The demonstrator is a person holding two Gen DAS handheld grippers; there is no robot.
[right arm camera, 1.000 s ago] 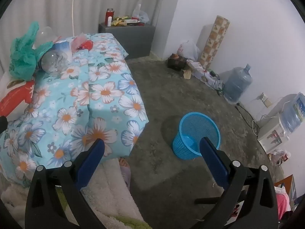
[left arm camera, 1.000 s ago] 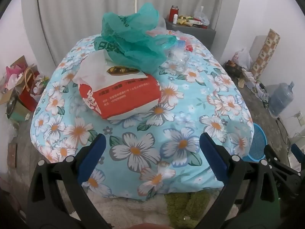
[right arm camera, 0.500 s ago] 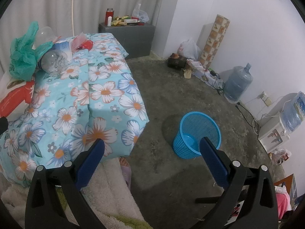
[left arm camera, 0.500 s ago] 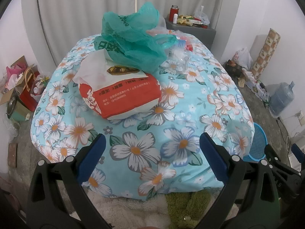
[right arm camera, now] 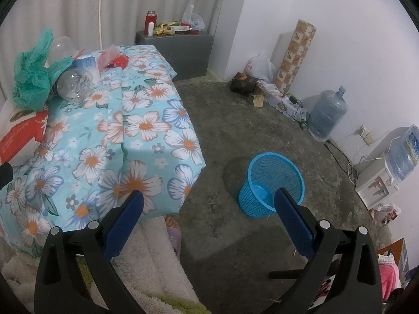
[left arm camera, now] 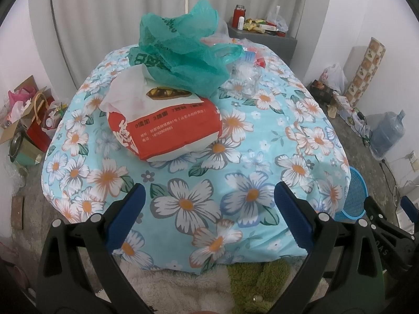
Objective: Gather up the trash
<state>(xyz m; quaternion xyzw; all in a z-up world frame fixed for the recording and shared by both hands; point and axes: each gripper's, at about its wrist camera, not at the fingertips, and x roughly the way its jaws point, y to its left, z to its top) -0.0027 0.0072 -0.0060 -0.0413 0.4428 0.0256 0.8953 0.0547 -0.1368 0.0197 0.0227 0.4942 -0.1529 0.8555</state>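
A: status? left hand-held gripper (left arm camera: 207, 204) – fingers spread wide, nothing between them. It hangs over the near edge of the desk (left arm camera: 301, 141), which is covered by a floral cloth

B: same on the right hand-held gripper (right arm camera: 208, 206) – fingers apart, holding nothing, aimed at the floor. Blue basket (right arm camera: 272, 183) sits on the concrete just beside the desk corner and looks empty

A: so I'd call it the start of the job, nothing collected yet. Trash is all on the desk: red and white bag (left arm camera: 167, 125) nearest, green plastic bag (left arm camera: 180, 55) piled on its far end, touching it. Clear plastic bottle (left arm camera: 243, 81) lies to the right of the green bag, some red wrappers (left arm camera: 259, 60) behind it – too small to tell what

B: the right view shows the bottle on its side against the green bag

A: next move, my guess: left goes forward for the red and white bag, or the green one on top first. Green bag is thin film, so pinch a fold, not the whole lump

B: then carry to the basket – well apart from the pile, a long swing to the right
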